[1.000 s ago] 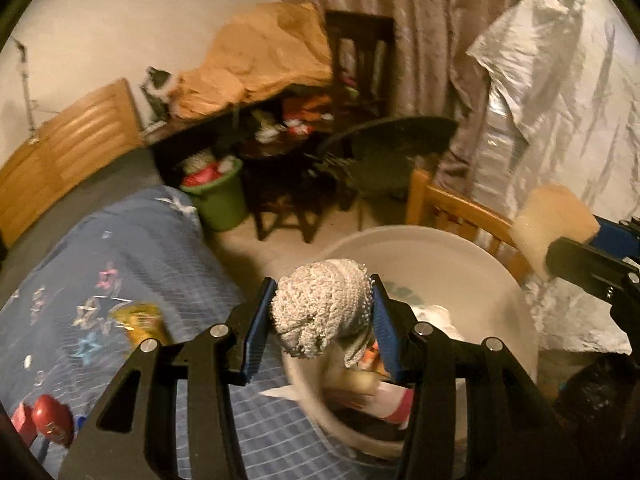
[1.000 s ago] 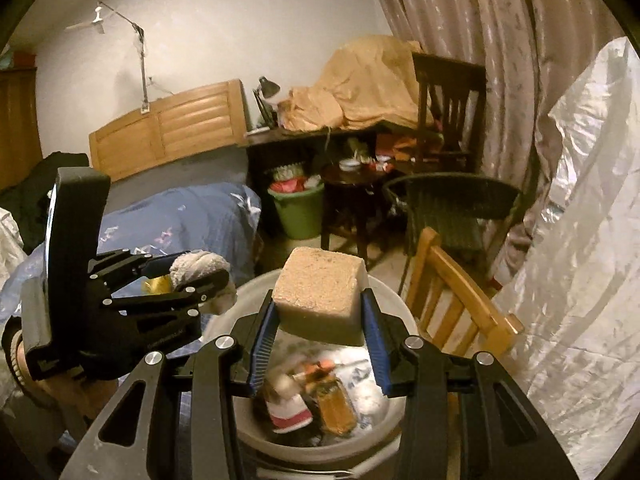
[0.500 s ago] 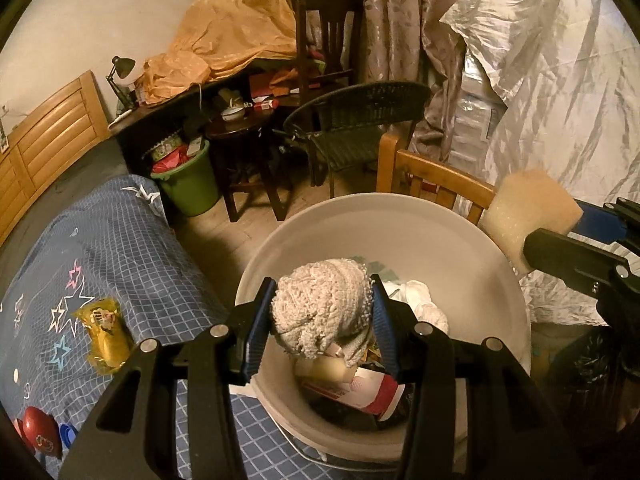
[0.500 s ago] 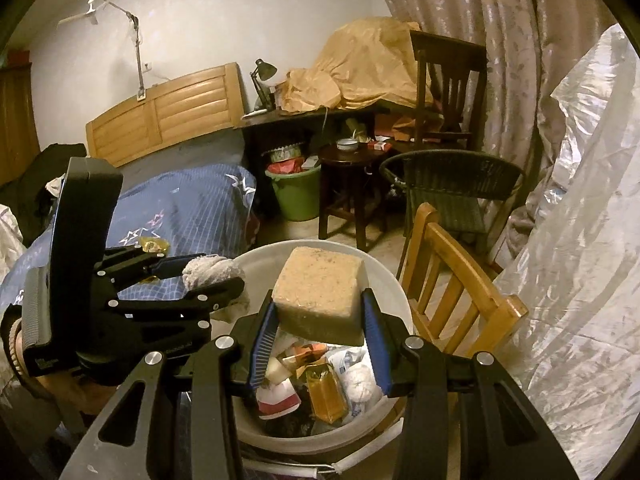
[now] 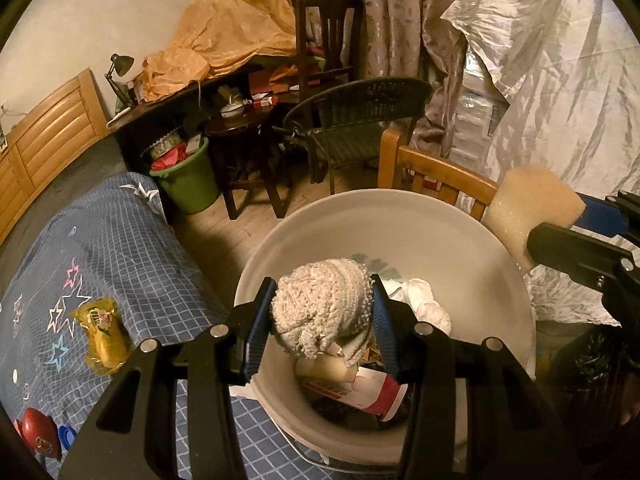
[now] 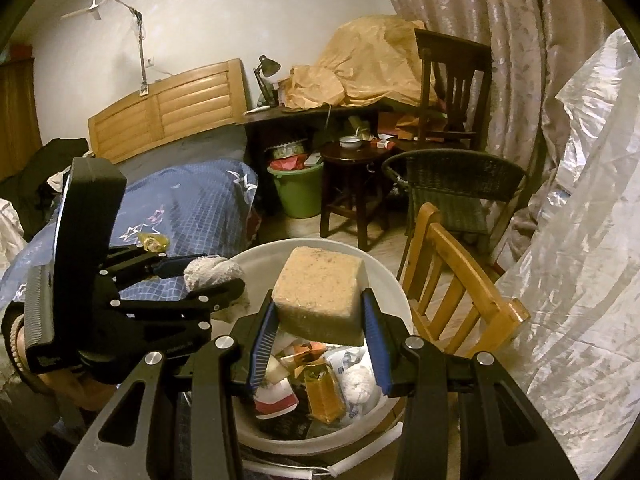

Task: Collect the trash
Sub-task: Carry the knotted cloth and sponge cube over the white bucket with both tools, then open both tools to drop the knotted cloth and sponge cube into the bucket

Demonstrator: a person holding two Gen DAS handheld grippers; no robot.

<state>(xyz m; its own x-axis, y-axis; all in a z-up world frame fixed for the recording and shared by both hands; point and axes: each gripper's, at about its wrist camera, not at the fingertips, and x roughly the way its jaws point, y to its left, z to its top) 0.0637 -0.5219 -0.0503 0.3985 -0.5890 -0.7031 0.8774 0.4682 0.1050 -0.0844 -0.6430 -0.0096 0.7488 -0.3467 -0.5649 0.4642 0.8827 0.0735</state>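
Note:
My left gripper [image 5: 322,320] is shut on a balled-up cream knitted cloth [image 5: 324,308], held over the near side of a white bucket [image 5: 460,232]. The bucket holds trash: a red-and-white carton [image 5: 360,394], white wads and a small amber bottle [image 6: 324,390]. My right gripper [image 6: 318,320] is shut on a tan sponge block [image 6: 320,292], just above the same bucket [image 6: 260,252]. In the right wrist view the left gripper [image 6: 216,276] and its cloth [image 6: 212,270] sit at the bucket's left rim. In the left wrist view the sponge [image 5: 532,208] shows at the bucket's right rim.
A blue checked bedspread [image 5: 100,256] lies left of the bucket with a yellow snack packet [image 5: 102,332] and a red object [image 5: 36,436] on it. A wooden chair [image 6: 460,292] stands right of the bucket. Behind are a green bin [image 5: 190,184], a dark stool, a wicker chair and silvery plastic sheeting [image 6: 580,280].
The left gripper has swung right and sunk with its cloth, from over the bucket's left rim to above its inside. The right gripper tipped down slightly, sponge still held.

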